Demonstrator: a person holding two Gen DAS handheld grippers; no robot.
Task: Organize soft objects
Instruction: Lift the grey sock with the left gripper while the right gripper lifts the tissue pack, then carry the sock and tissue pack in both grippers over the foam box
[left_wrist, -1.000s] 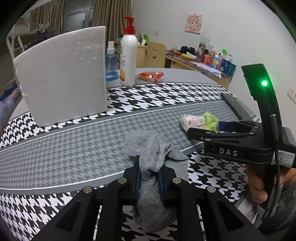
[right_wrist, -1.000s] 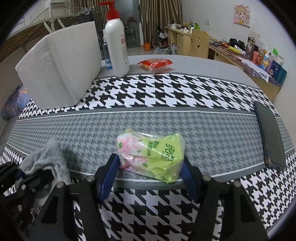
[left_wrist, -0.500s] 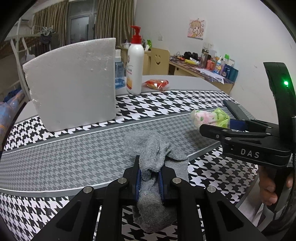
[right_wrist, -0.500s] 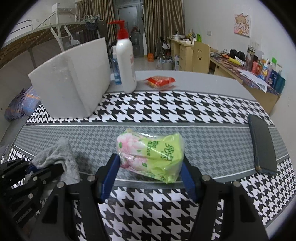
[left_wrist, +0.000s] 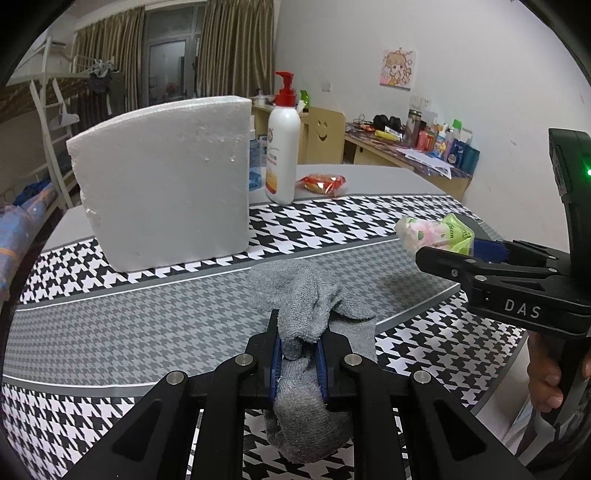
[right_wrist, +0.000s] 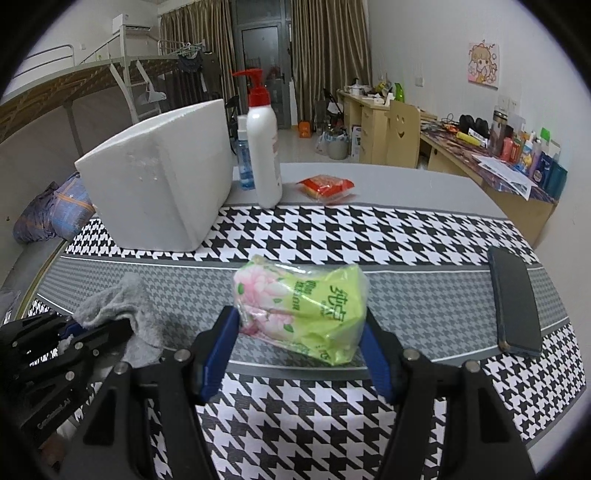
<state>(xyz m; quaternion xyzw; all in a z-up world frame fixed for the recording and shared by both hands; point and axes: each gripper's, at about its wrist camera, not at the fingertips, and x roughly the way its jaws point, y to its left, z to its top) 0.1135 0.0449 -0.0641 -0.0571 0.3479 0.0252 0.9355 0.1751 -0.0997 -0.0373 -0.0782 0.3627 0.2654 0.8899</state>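
Observation:
My left gripper (left_wrist: 298, 332) is shut on a grey sock (left_wrist: 310, 295) and holds it above the houndstooth table cloth; the sock hangs down between the jaws. It also shows in the right wrist view (right_wrist: 110, 306) at the left. My right gripper (right_wrist: 301, 325) is shut on a green and pink tissue pack (right_wrist: 303, 295), lifted off the table. In the left wrist view the right gripper (left_wrist: 476, 251) sits at the right with the tissue pack (left_wrist: 436, 232) at its tips.
A white foam block (left_wrist: 166, 181) stands at the back left. Behind it are a white pump bottle (left_wrist: 282, 155), a blue bottle (right_wrist: 243, 158) and a red snack packet (left_wrist: 323, 182). A dark phone (right_wrist: 517, 299) lies at the right. The table edge (left_wrist: 495, 387) is near.
Both grippers have risen and drawn back from the table, each keeping its object. The sock and the tissue pack hang higher above the cloth than before.

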